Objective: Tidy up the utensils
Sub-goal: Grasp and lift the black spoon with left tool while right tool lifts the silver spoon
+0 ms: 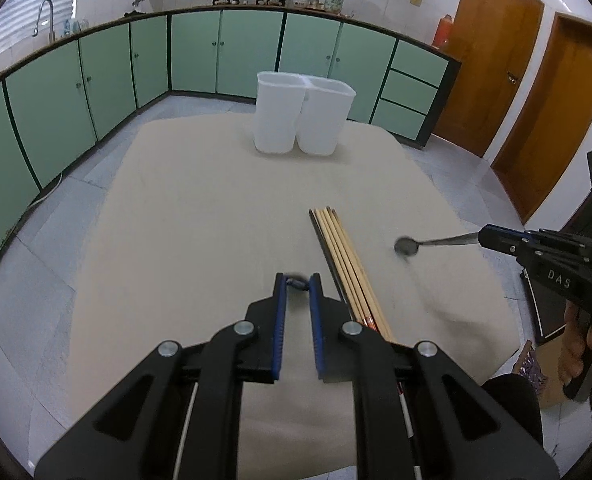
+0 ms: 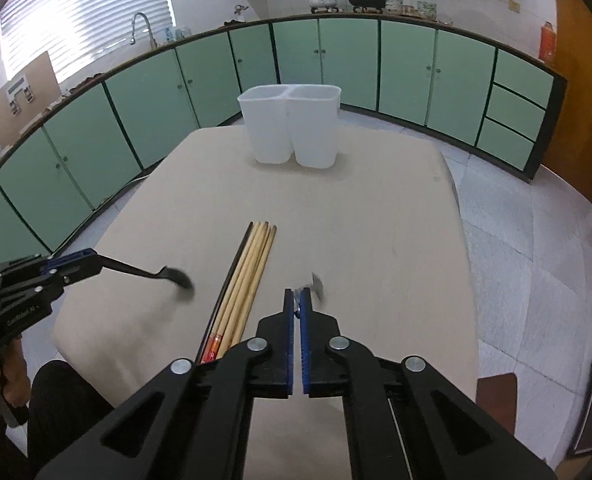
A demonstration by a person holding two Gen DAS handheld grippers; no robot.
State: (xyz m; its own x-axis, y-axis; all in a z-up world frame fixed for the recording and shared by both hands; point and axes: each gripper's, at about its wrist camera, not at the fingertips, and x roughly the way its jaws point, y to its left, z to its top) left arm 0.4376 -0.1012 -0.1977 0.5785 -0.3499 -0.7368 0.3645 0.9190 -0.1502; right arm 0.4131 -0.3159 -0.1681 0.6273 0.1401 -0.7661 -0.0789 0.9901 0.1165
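Observation:
A bundle of chopsticks [image 1: 341,258] lies on the beige table [image 1: 200,216]; it also shows in the right wrist view [image 2: 246,276]. A white two-compartment holder [image 1: 301,112] stands at the far end, also in the right wrist view [image 2: 292,124]. My left gripper [image 1: 296,280] is shut on a dark spoon [image 2: 168,274] by its handle, seen from the side in the right wrist view [image 2: 86,262]. My right gripper [image 2: 297,294] is shut on a metal spoon [image 1: 407,246], whose bowl [image 2: 315,282] sticks out past the tips; it shows in the left wrist view [image 1: 491,236].
Green kitchen cabinets [image 2: 335,64] run around the room behind the table. Wooden doors [image 1: 491,64] stand at the right. The tiled floor [image 2: 535,248] surrounds the table. The person's hand [image 1: 587,344] holds the right gripper's handle.

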